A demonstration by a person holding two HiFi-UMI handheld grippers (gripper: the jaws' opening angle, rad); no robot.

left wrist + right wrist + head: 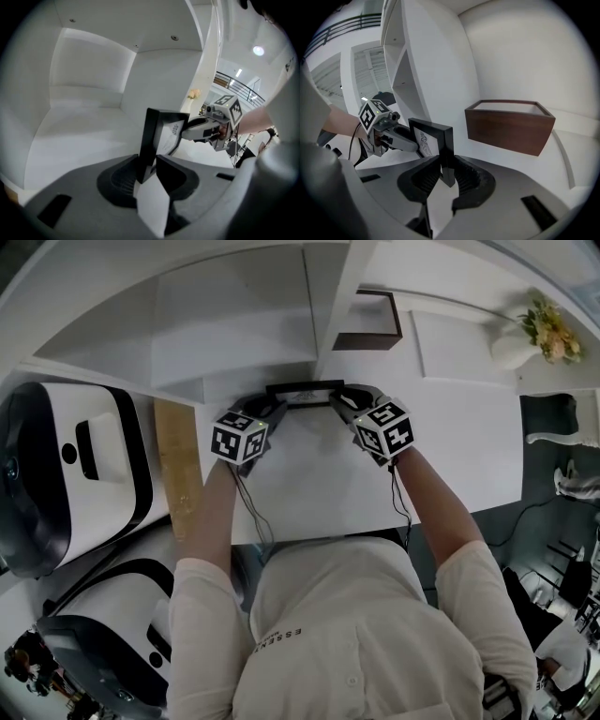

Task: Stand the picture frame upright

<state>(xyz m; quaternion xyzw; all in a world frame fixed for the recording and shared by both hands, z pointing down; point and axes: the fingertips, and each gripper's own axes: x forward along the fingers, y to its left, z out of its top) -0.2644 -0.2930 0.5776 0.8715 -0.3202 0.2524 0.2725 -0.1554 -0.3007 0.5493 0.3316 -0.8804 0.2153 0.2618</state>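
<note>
Head view shows the picture frame [303,393] standing on edge on the white desk [450,446], just in front of the shelf unit, with a gripper at each end. The brown box [370,320] sits well apart, back on the shelf.

Along the right gripper [446,171] I see both ribbed pads pressed on the frame's black side rail, so that side is firmly grasped. The left gripper [149,171] has the opposite rail between its jaws, but the grip looks slack to me: the rail leans on one pad and the other seems barely clear of it, so I count it as released.

The frame reads as upright in both gripper views, its printed face turned toward me. I judge the lift is done and I am at the letting-go step. I cannot see a back prop, so next I would ease the right jaws apart slowly, watch for any lean, then draw both grippers outward without brushing the rails.
</note>
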